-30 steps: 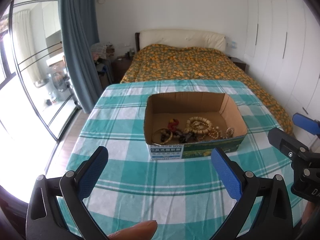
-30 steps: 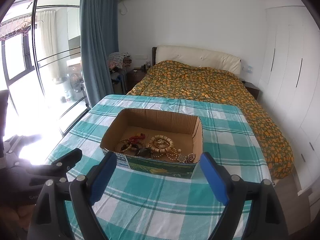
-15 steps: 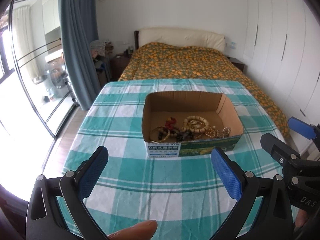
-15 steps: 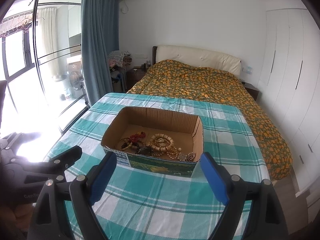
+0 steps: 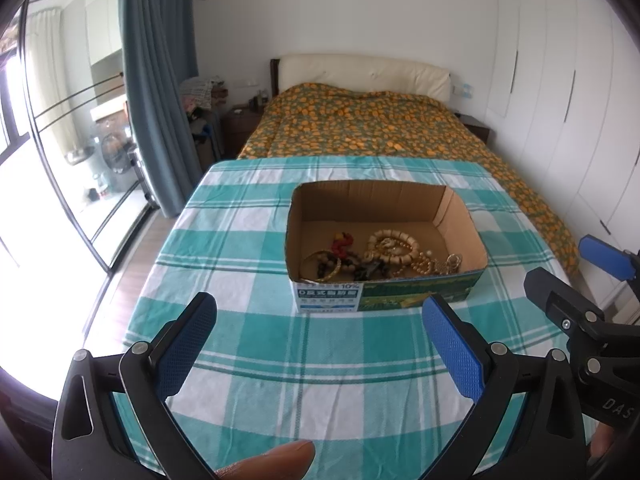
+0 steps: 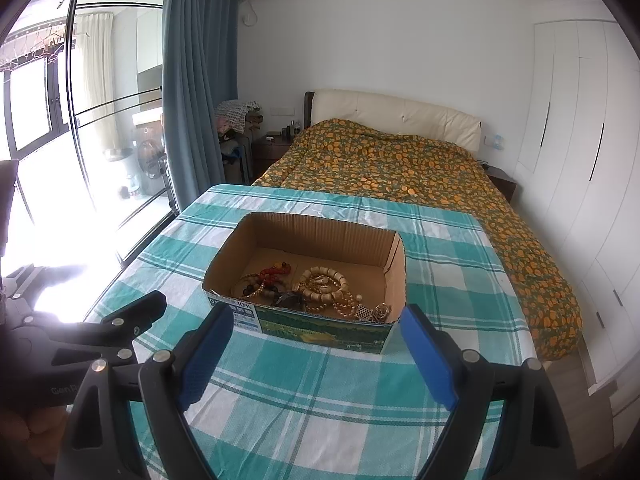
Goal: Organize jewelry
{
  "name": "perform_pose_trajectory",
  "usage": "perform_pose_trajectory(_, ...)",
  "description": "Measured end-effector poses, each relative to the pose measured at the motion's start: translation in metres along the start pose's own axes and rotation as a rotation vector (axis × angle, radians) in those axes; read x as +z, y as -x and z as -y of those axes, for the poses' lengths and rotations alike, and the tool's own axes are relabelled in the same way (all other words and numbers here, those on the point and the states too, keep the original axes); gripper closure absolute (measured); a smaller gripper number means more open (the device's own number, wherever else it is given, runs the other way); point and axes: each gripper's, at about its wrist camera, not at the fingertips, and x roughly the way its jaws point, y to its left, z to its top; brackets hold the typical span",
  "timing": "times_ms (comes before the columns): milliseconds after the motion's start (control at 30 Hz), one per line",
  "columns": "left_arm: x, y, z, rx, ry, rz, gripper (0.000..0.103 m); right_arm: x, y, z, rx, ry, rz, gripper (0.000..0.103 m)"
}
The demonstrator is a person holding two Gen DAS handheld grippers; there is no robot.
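While both pairs of tongs hang above the near end of the table, the jewelry lies in a loose heap inside the cardboard box at the middle of each frame, gathered toward the box's near wall. The left gripper fills the bottom of its own view with its blue fingers spread wide apart and nothing between them; the right gripper sits likewise at the bottom of its view, spread wide and empty, and its tip also shows at the right edge of the left view. A fingertip of the person shows at the lower edge of the left view. On the checked tablecloth no piece lies outside the box. This fits either a heap waiting to be sorted or pieces already gathered into the box, and the frames do not settle which. Within the heap a pale beaded bracelet lies right of centre, a red beaded piece left of it, a thin gold bangle at the lower left, and small metal charms in the lower right corner. If any piece is to be taken, it would go best to come down from above, clear of the cardboard walls, choose a piece lying on top such as the pale bracelet, close on one strand only, and lift slowly, since the strands look interlaced and may drag neighbours along. The light box could slide, so the other gripper might steady its near wall.
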Motion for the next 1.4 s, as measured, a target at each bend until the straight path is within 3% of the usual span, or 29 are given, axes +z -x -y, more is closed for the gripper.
perform_pose_trajectory(1000, 0.0021, 0.0009, 0.0015, 0.006, -0.002, -0.012, 0.001, -0.0005, 0.0002, 0.0030, -0.017, -0.001, -0.016, 0.016)
perform_pose_trajectory(1400, 0.0002, 0.0045, 0.0013, 0.003, -0.003, 0.018, 0.001, -0.0043, -0.0010, 0.0039, -0.043, 0.008, -0.023, 0.016)
